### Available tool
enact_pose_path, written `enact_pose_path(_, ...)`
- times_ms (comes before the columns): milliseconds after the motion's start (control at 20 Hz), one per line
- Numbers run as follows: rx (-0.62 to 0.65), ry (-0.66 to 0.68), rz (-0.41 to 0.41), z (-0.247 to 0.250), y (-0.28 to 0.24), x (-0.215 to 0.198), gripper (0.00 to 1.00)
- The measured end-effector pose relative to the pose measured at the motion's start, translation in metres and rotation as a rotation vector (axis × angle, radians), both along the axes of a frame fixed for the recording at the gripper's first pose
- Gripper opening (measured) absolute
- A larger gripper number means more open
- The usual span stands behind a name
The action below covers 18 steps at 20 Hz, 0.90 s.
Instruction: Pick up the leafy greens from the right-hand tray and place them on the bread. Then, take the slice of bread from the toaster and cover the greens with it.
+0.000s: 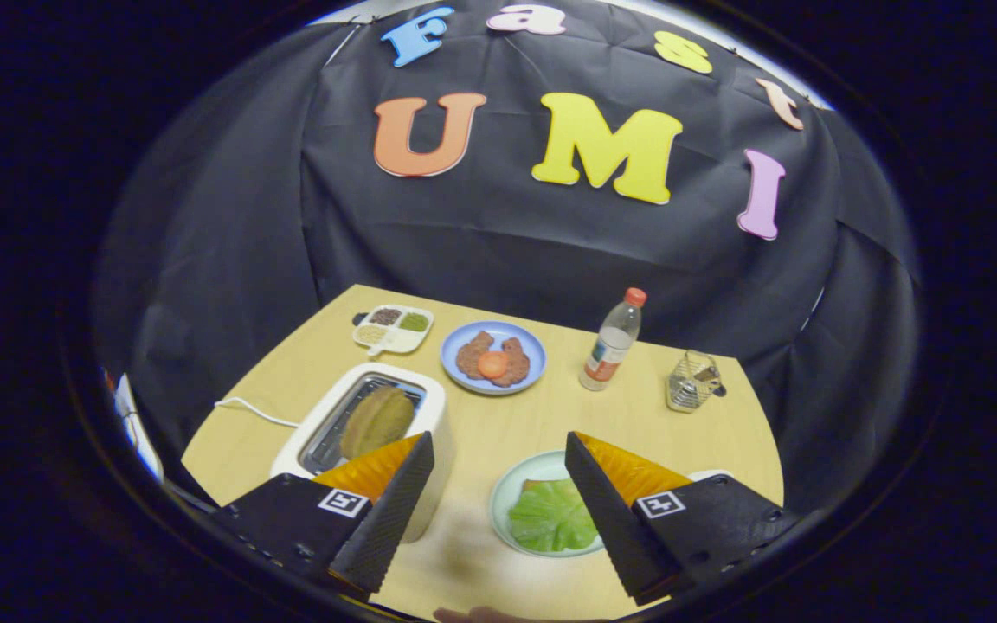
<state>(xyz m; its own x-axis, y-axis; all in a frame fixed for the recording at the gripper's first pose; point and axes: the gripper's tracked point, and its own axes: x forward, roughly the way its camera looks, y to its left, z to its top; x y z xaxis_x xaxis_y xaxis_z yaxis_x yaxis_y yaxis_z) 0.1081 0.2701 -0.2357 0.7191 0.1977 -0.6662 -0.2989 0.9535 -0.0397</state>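
My gripper [498,437] is open and holds nothing, hovering above the wooden table [723,415]. Leafy greens [553,517] lie on a pale round plate [503,502] between the fingers, close to the right finger. A brown edge of bread [533,485] peeks out from under the greens. The white toaster [317,433] stands by the left finger, and a slice of bread [376,421] sticks up from its slot. Part of a white tray [710,474] shows behind the right finger; its contents are hidden.
Beyond the fingers sit a blue plate [533,346] with meat patties and a tomato slice, a red-capped bottle [612,340], a small wire holder [692,381] and a divided condiment dish [393,329]. The toaster's cord [247,408] trails left.
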Motion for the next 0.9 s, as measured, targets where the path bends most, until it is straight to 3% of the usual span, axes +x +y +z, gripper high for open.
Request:
enact_pose_path(200, 0.037, 0.055, 0.019, -0.009, 0.048, -0.001, 0.96)
enact_pose_path(500, 0.026, 0.195, -0.058, -0.046, 0.083, 0.009, 0.94)
enact_pose_path(750, 0.006, 0.278, -0.123, -0.069, 0.094, 0.023, 0.63)
enact_pose_path(900, -0.015, 0.322, -0.131, -0.077, 0.096, 0.024, 0.53)
